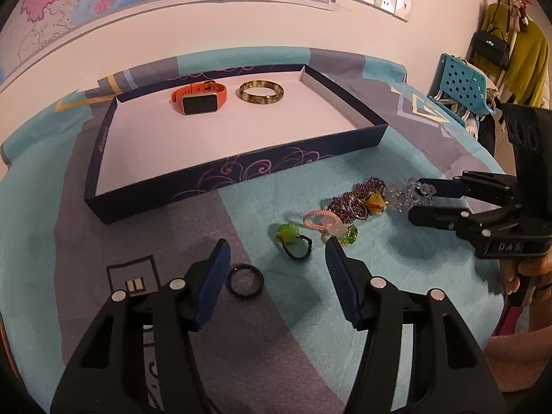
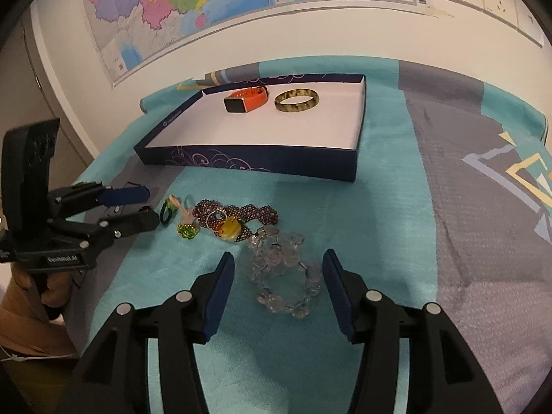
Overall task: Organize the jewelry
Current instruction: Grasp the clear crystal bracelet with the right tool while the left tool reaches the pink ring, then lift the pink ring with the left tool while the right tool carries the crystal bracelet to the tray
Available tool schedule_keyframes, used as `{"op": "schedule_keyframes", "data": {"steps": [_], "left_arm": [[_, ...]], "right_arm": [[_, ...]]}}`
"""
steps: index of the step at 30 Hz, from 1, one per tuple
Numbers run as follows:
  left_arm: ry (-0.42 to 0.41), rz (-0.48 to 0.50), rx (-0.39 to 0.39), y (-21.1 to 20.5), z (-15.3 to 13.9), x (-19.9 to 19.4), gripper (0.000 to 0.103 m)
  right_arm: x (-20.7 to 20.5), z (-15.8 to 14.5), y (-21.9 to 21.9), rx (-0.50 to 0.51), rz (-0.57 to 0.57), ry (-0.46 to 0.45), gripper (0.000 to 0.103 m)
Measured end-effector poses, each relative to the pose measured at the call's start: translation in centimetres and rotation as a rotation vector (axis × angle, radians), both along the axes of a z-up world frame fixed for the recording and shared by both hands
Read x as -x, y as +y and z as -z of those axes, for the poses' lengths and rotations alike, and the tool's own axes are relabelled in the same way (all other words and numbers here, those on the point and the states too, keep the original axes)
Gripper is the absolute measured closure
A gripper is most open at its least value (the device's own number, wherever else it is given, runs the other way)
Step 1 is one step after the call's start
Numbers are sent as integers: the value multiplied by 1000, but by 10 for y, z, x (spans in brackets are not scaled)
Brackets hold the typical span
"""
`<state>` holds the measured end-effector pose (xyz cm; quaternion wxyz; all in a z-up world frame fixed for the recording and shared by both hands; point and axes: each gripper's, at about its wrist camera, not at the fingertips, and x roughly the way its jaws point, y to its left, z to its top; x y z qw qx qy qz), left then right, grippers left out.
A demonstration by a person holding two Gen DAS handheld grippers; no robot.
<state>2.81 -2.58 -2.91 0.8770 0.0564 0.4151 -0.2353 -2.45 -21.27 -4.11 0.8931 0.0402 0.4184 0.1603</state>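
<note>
right gripper [image 2: 276, 276]: wide open, empty, straddling clear bead bracelet [image 2: 284, 276]
left gripper [image 1: 276, 265]: open, empty
bracelet: on cloth, near side of tray [image 2: 248, 164], touching purple beads [image 2: 241, 212]
risk: strands may snag, dragging neighbours along

- Tablecloth [image 2: 379, 227]: woven cloth, matt, slightly fuzzy nap; teal and grey patches.
- Box tray [image 1: 241, 172]: card or paperboard; dark navy outer walls with a printed swirl pattern, low sheen; plain white matt lining.
- Watch [image 1: 198, 98]: orange strap looks like smooth rubbery plastic; glossy black face.
- Bangle [image 1: 261, 92]: polished, mottled olive-brown, stone or resin; cannot tell which.
- Clear bead bracelet [image 2: 286, 276]: transparent faceted beads, glassy shine.
- Purple bead strand [image 1: 348, 200]: small glossy dark beads.
- Black ring [image 1: 245, 281]: smooth, dull gloss.
- Left gripper [image 1: 276, 265], right gripper [image 2: 277, 269]: matt black plastic arms, bright metal pivot pins, ribbed blue pads [image 1: 215, 276].
</note>
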Motion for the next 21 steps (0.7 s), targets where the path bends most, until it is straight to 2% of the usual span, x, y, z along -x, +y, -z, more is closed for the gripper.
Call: {"op": "schedule_keyframes", "data": {"steps": [5,14,15,16,17,18,21], "left_arm": [[-27,35,-1,-9,-7,-1,49],[-18,95,-10,-30,-1,-13,50],[-17,101,-10,-31,-1,-14,52],[-15,107,-12,-32,-1,-15,57],[-11,116,-18,-34,0,-17,61],[-7,128,-31,-37,1,-18,68],[4,152,-43,-39,2,-19,82]], "right_arm": [[-1,0,0,-5,4,-1,53],[0,-1,7,37,-1,-9,55],[0,0,7,37,-3,-10,56],[-1,-1,7,32,-5,-9,62],[-2,-1,6,24,-8,-5,69],[-2,0,6,12,-13,1,82],[-2,0,5,12,-14,0,83]]}}
